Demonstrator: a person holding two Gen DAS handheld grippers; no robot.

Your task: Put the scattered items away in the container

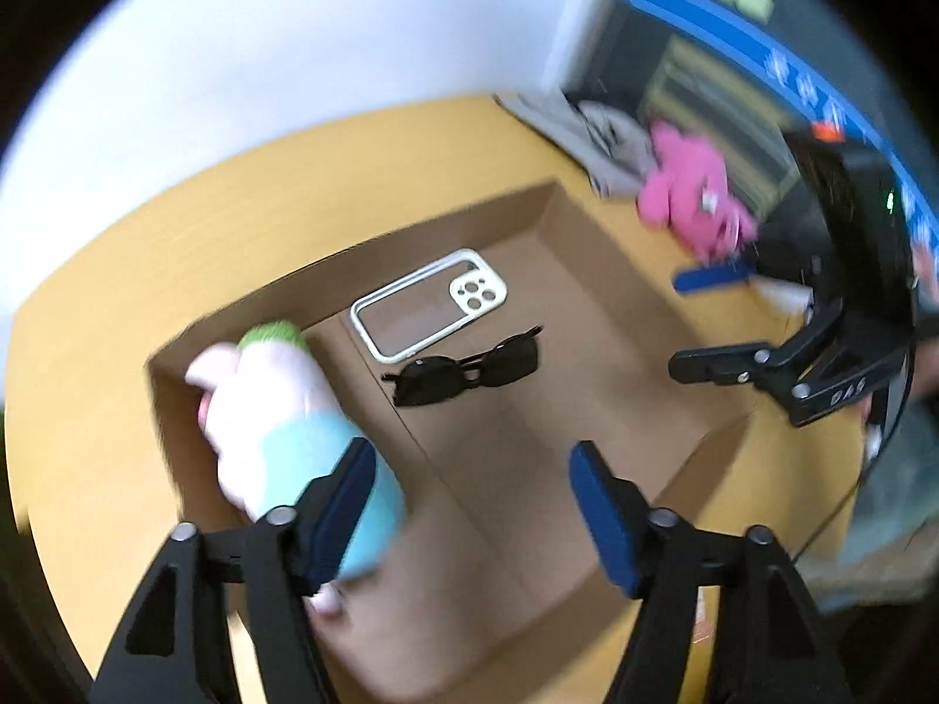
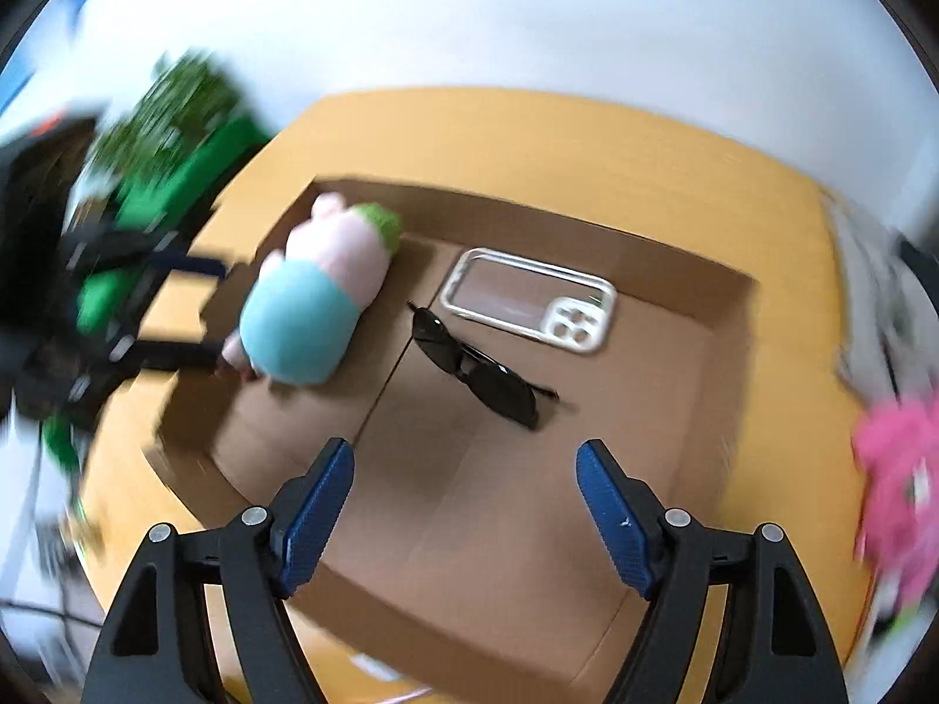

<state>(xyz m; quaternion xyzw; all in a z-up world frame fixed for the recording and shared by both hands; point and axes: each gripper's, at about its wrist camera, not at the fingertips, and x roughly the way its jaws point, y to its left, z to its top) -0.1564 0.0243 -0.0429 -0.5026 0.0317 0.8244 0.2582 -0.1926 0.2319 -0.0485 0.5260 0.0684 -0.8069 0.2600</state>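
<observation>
Cardboard box holding plush, sunglasses, case; no legible writing. Left gripper and right gripper hovering over it, tongs apart, empty.

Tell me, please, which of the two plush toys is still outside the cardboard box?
The bright pink plush toy: it lies on the table beyond the cardboard box, while the pale pink and blue plush toy is inside.

An open cardboard box sits on the worktop, and inside it a plush toy lies at the left end, a phone case toward the back wall, and sunglasses just in front of the case. Another plush toy lies on the worktop outside the box, to its right.
</observation>
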